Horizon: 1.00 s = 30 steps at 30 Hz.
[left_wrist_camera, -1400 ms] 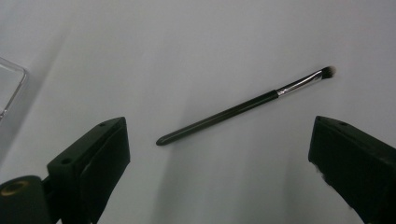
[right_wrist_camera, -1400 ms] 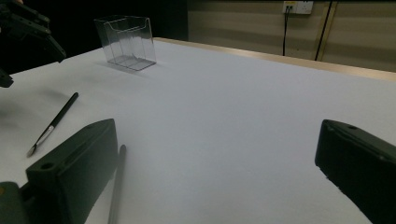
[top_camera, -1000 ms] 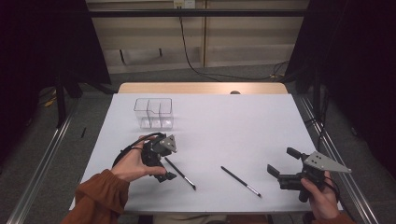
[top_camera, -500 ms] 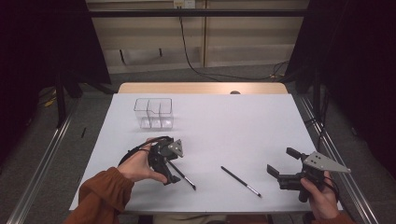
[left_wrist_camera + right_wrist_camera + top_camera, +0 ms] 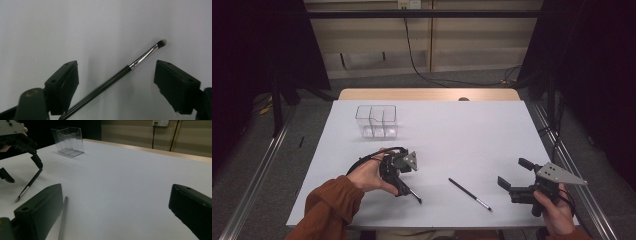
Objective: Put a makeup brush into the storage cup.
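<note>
left claw (image 5: 404,187): we're down over the first brush (image 5: 113,78), which lies flat between our jaws; they've just been closing in, no pinch yet
organizer (image 5: 377,121): clear, nothing in it, beyond that claw
second brush (image 5: 469,194): untouched, between the claws
right claw (image 5: 512,187): gaping, holding nothing

The high view looks forward and down over the whole white table (image 5: 462,135) from the person's side. The left gripper view hangs close above a makeup brush (image 5: 117,76), facing down; the right gripper view (low, nearly level) looks across toward the clear organizer (image 5: 68,141), which the high view shares.
</note>
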Tool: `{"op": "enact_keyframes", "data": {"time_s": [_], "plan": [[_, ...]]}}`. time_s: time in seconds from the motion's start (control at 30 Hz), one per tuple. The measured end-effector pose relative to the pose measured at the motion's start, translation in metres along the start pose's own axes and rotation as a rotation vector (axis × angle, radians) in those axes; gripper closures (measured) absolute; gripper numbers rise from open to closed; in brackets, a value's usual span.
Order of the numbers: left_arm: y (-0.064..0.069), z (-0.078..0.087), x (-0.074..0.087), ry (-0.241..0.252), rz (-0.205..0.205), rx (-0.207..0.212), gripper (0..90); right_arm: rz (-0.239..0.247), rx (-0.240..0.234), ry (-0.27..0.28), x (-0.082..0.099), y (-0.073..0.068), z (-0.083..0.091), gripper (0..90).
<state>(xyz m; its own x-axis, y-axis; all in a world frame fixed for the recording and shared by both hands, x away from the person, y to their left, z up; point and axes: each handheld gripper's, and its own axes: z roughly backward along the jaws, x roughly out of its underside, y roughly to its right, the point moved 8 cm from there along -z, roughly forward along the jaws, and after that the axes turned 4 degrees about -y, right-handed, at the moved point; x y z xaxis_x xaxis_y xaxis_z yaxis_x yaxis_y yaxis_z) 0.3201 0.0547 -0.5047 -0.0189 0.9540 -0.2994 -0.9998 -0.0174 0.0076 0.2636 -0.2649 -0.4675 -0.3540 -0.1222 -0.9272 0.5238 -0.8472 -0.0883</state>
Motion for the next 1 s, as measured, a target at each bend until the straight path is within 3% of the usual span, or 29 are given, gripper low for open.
{"op": "enact_keyframes", "data": {"time_s": [0.23, 0.37, 0.67, 0.8, 0.83, 1.0], "plan": [[0.004, -0.009, -0.002, -0.037, -0.062, -0.007, 23.9, 0.002, -0.001, -0.001, 0.000, 0.000, 0.000, 0.0], [0.004, -0.011, -0.005, -0.038, -0.064, 0.007, 29.0, 0.003, -0.001, -0.002, 0.000, 0.000, 0.000, 0.0], [0.004, -0.019, 0.001, -0.114, -0.109, 0.006, 38.4, 0.000, 0.001, -0.001, 0.000, 0.000, 0.000, 0.0], [0.005, -0.020, 0.001, -0.116, -0.090, 0.055, 43.3, 0.002, -0.001, -0.004, 0.000, 0.000, 0.000, 0.0], [0.006, -0.019, 0.001, -0.122, -0.110, 0.064, 47.7, 0.001, -0.001, -0.003, 0.000, 0.000, -0.001, 0.0], [0.006, -0.020, 0.001, -0.131, -0.089, 0.077, 50.9, 0.005, -0.006, -0.005, 0.000, -0.001, -0.002, 0.0]]}}
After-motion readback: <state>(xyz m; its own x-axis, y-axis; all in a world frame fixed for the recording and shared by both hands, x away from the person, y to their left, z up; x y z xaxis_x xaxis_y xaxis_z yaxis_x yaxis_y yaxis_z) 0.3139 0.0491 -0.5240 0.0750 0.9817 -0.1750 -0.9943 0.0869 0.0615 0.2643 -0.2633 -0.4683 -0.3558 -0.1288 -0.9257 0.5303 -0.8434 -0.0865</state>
